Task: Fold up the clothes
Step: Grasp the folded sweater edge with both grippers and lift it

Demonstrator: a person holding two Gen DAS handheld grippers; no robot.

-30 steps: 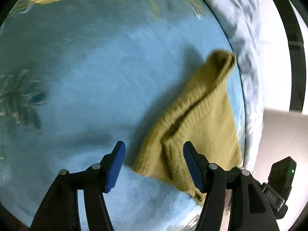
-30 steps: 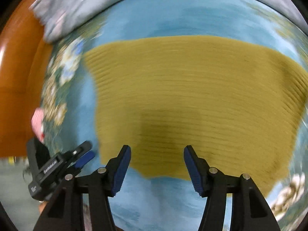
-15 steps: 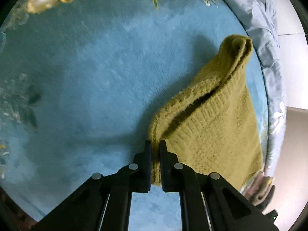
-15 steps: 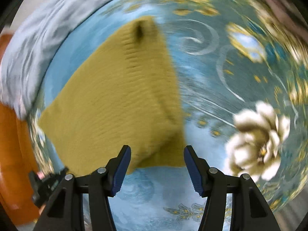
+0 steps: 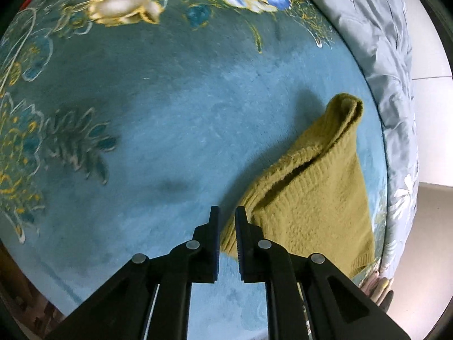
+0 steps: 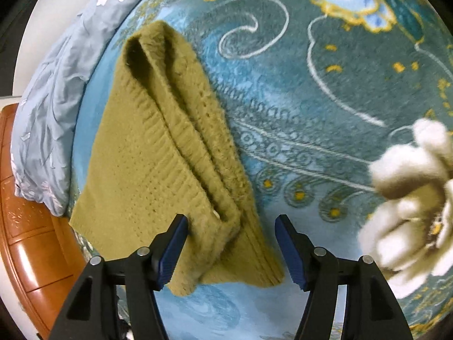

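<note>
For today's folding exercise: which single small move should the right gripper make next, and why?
Probably close the right gripper on the olive knit sweater corner lying between its open fingers; the left gripper already seems to pinch the other corner.

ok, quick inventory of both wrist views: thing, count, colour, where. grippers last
knit garment: 1, olive-yellow, folded and partly lifted off the blanket, near the blanket's edge beside the quilt
blanket: 1, blue-teal plush with white, gold and blue flower print, spread under everything
quilt: 1, grey-blue with pale leaf print, bunched along the blanket's edge
wooden furniture: 1, orange-brown, glossy, at the left edge of the right wrist view, past the quilt
left gripper: 1, black with blue pads, jaws nearly closed, pinching the garment's near edge
right gripper: 1, black with blue pads, jaws wide apart, straddling the garment's near folded corner, not clamped
</note>
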